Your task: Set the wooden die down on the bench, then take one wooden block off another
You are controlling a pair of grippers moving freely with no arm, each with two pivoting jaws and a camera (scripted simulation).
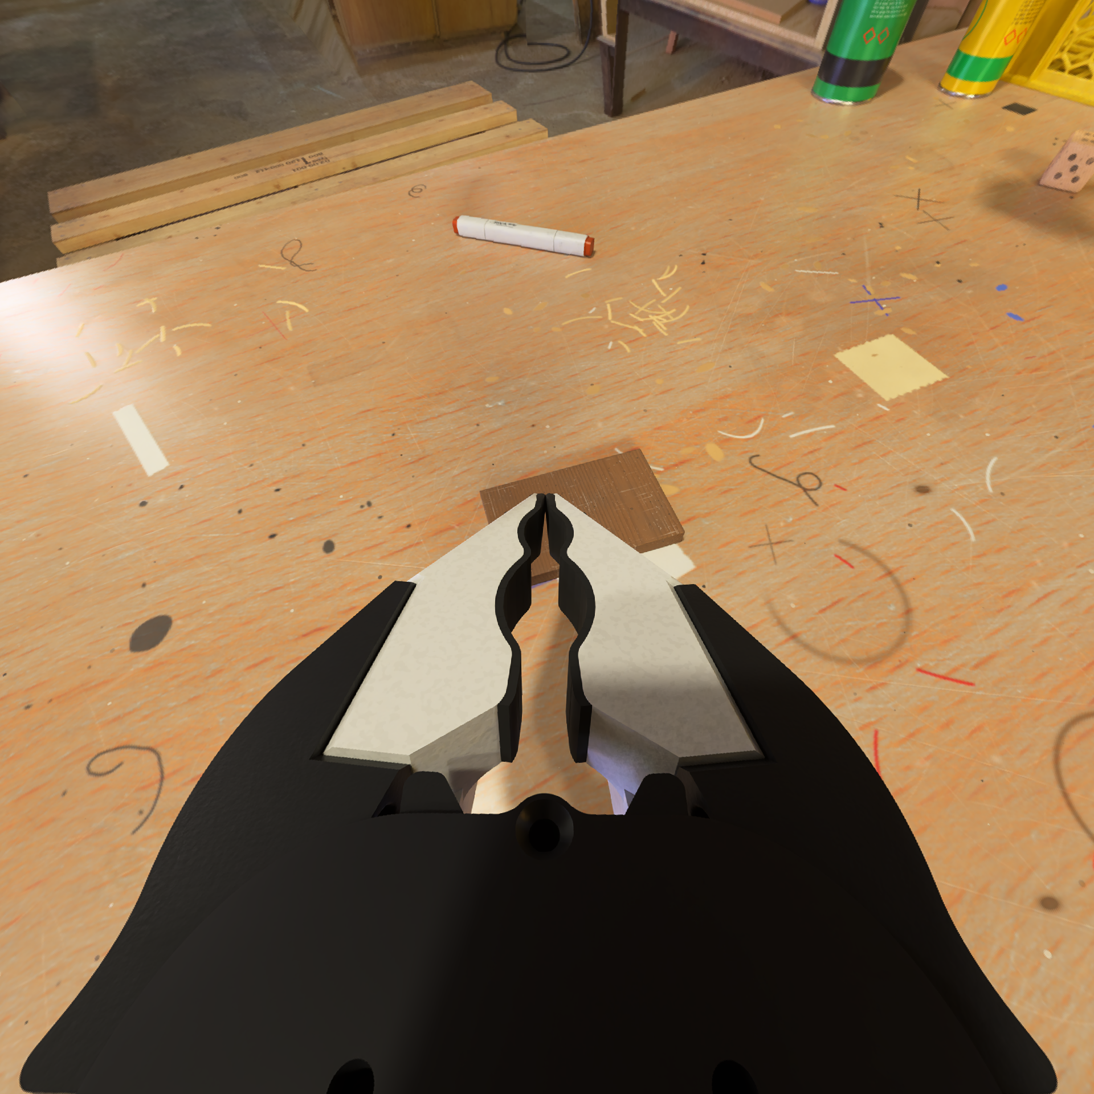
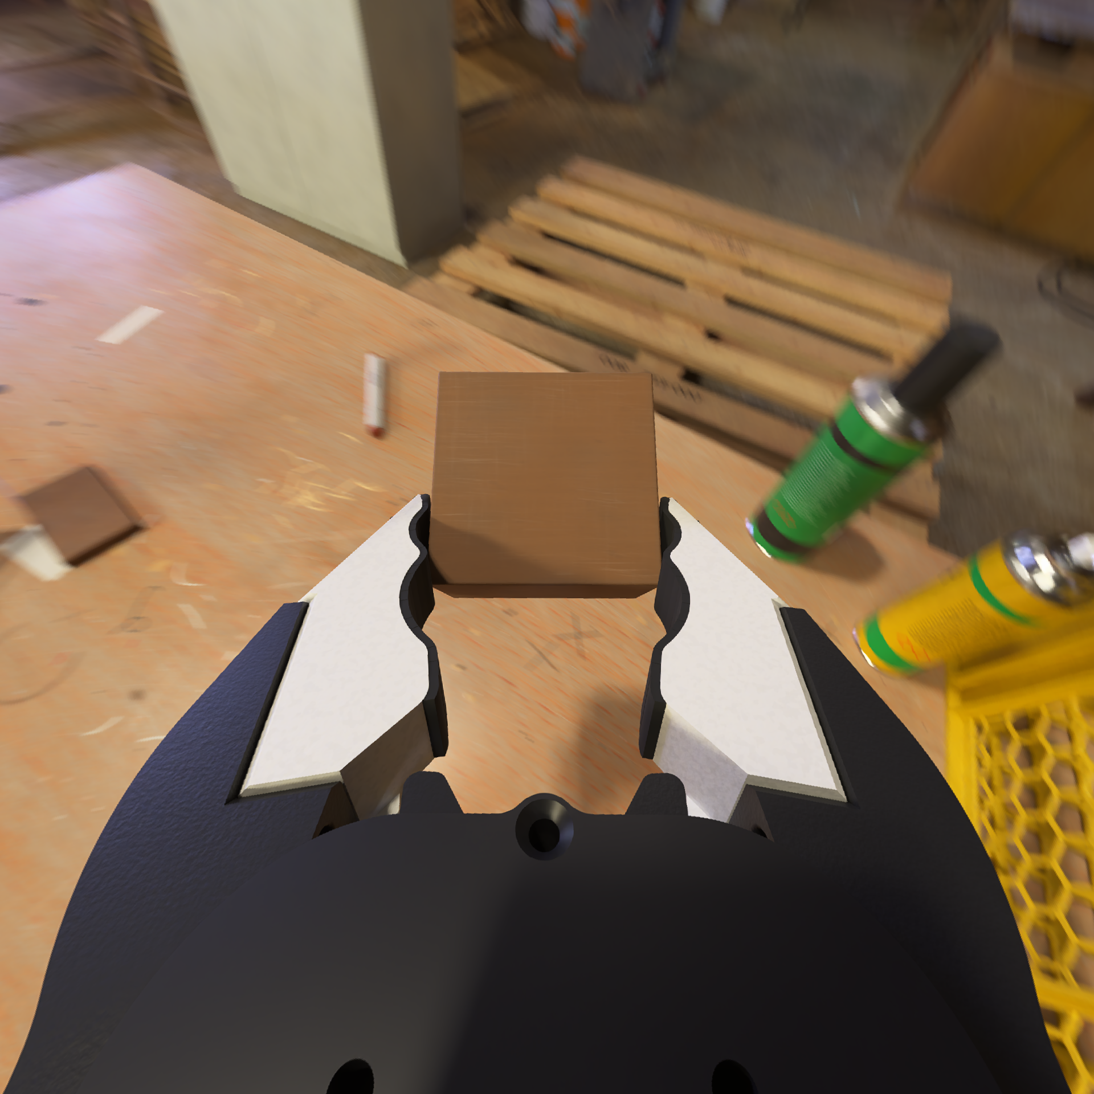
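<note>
My right gripper (image 2: 544,503) is shut on the wooden die (image 2: 544,479), a plain brown cube clamped between both fingertips and held above the bench (image 2: 177,266). The die also shows blurred at the far right of the left wrist view (image 1: 1068,169), with dark pips, off the bench above its shadow. My left gripper (image 1: 544,500) is shut and empty, its tips over the near edge of a flat dark brown block (image 1: 615,503). That block lies on a pale block (image 1: 672,559). The pair also shows in the right wrist view, brown block (image 2: 80,512) on pale block (image 2: 35,553).
A white marker (image 1: 524,235) lies on the bench beyond the blocks. A green can (image 1: 858,47), a yellow can (image 1: 988,53) and a yellow crate (image 2: 1030,829) stand at the right. Planks (image 1: 284,160) lie on the floor past the bench's far edge.
</note>
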